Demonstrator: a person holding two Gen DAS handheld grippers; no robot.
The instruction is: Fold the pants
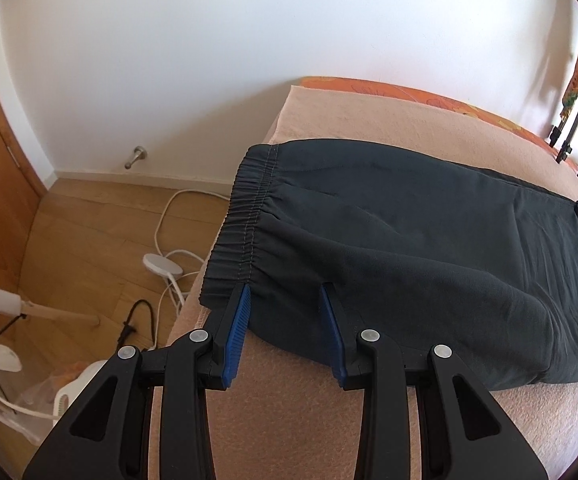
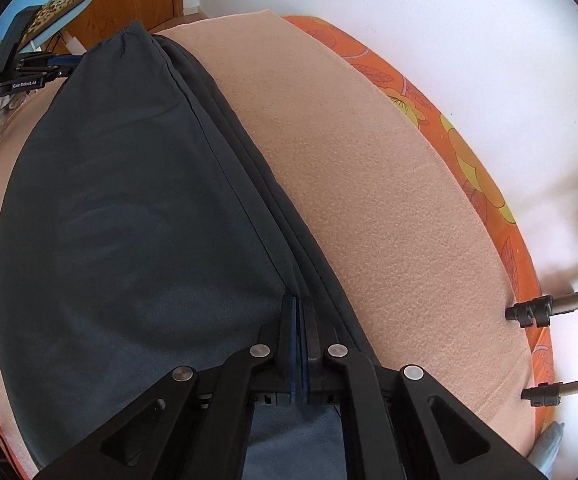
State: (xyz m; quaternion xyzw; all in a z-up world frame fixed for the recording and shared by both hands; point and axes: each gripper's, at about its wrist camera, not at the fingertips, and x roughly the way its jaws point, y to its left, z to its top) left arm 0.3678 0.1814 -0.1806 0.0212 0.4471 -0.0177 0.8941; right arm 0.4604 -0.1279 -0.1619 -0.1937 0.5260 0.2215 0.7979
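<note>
Here: one pants [image 1: 429, 240], two claws, right claw [image 2: 300, 308] pinching its edge.

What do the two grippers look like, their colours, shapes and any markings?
Both are black plastic with triangular cut-outs in the arms and round silver rivets. The left gripper has ribbed blue pads on its two fingers; the right gripper has blue pads too. White lettering "GenRobot.AI" marks the left gripper's body in the right wrist view.
</note>
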